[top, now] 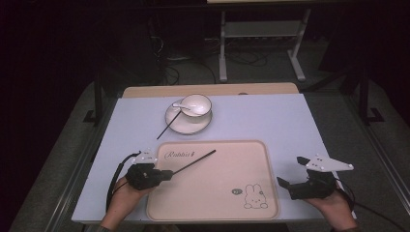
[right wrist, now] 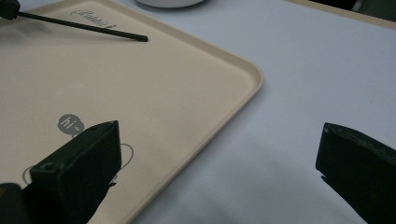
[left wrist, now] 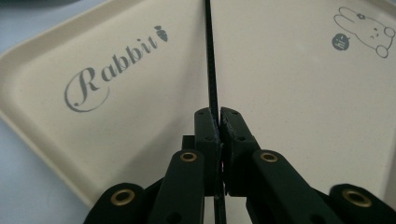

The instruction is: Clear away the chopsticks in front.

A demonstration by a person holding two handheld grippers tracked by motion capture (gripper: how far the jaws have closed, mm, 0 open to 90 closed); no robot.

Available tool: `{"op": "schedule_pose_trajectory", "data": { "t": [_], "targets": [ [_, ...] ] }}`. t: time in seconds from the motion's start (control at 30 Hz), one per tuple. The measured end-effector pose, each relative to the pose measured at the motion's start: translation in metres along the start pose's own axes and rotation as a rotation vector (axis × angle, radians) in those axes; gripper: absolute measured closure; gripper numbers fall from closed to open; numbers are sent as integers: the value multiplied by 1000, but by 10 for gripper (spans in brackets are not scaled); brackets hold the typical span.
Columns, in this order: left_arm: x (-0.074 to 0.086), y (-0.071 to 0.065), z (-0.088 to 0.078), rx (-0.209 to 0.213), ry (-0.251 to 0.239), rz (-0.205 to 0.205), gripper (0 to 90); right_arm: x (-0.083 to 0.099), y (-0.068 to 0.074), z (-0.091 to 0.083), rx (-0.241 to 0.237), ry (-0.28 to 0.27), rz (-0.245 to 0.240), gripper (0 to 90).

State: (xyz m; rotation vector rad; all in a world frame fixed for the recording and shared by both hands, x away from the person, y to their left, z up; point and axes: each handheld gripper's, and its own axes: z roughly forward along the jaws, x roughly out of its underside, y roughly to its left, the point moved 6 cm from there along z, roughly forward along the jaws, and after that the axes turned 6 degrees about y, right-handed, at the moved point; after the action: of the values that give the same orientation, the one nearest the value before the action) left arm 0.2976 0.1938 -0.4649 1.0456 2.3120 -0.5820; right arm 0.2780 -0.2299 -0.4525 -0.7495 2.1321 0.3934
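Pinching a black chopstick [top: 194,161] near its blunt end, the left gripper [top: 167,175] sits at about 8 o'clock on the table, at the left rim of the beige tray [top: 212,203]. Its jaws are pressed together on the stick, which in the left gripper view runs straight up from between the pads across the tray's bare face. In the high view the chopstick slants toward 2 o'clock, its tip just below the tray's "Rabbit" lettering [top: 179,154]. The right gripper [top: 291,181] rests at about 4 o'clock, just off the tray's right rim, jaws spread wide with nothing between them. At 12 o'clock, well apart from the tray, a white bowl [top: 196,105] with a white spoon [top: 181,106] stands on a saucer [top: 188,126]; a second black chopstick [top: 168,126] leans off the saucer toward 7 o'clock.
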Motion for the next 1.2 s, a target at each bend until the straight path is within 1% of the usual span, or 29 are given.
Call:
{"op": "schedule_pose_trajectory", "data": {
  "t": [0.07,0.1,0.17,0.23,0.3,0.33,0.37,0.4,0.53,0.57,0.6,0.67,0.73,0.77,0.8,0.83,0.87,0.9,0.93,0.97,1.0,1.03,1.07,1.1,1.13,1.2],
  "targets": [
    [0,-1,1,0,6,1,856,0,0,0,0,0,-1,0],
    [2,0,6,-11,23,1,856,0,0,-1,-1,-3,-8,0],
    [3,1,8,-16,31,0,856,0,0,-1,-1,0,-13,0],
    [3,3,15,-31,47,-12,856,0,1,0,-4,2,-15,0],
    [2,4,17,-35,48,-14,856,0,1,0,-4,3,-14,0],
    [1,5,21,-46,63,-14,854,0,1,1,-3,5,-15,0],
    [1,5,21,-46,63,-14,854,0,1,1,-2,6,-14,0],
    [2,5,23,-50,73,-9,852,-1,1,1,-2,6,-13,0],
    [2,5,23,-57,72,3,844,0,0,1,3,6,-11,0],
    [2,5,23,-63,70,7,822,0,-1,1,4,4,-10,0],
    [2,5,23,-68,71,12,822,0,-1,1,4,4,-10,0],
    [2,5,23,-71,69,13,805,0,0,0,5,3,-9,0],
    [2,5,23,-71,69,10,767,0,0,0,4,4,-10,0],
    [2,5,23,-71,71,12,767,0,0,0,2,3,-11,0],
    [-1,7,21,-77,63,16,701,0,1,0,0,1,-13,0],
    [-1,7,21,-77,63,16,660,0,1,0,0,1,-13,0],
    [-5,8,18,-81,46,6,660,0,1,-1,0,0,-13,0],
    [-12,14,13,-84,17,-14,559,-1,1,-1,-3,-3,-11,0],
    [-12,14,13,-84,17,-14,503,-1,1,-1,-3,-3,-11,0],
    [-15,18,12,-88,11,-20,503,-1,2,-1,-5,-3,-12,0],
    [-19,22,10,-100,4,-20,447,-1,2,-1,-8,-3,-13,0],
    [-27,32,8,-111,-1,-25,368,-1,3,1,-14,-1,-15,0],
    [-32,38,6,-121,-5,-25,330,-1,3,1,-16,0,-16,0],
    [-32,38,6,-121,-5,-25,303,-1,3,1,-16,0,-16,0],
    [-37,43,4,-133,-11,-25,303,-1,3,1,-17,1,-16,0],
    [-47,54,0,-145,-23,-22,270,0,3,2,-18,2,-17,0]
  ]
}}
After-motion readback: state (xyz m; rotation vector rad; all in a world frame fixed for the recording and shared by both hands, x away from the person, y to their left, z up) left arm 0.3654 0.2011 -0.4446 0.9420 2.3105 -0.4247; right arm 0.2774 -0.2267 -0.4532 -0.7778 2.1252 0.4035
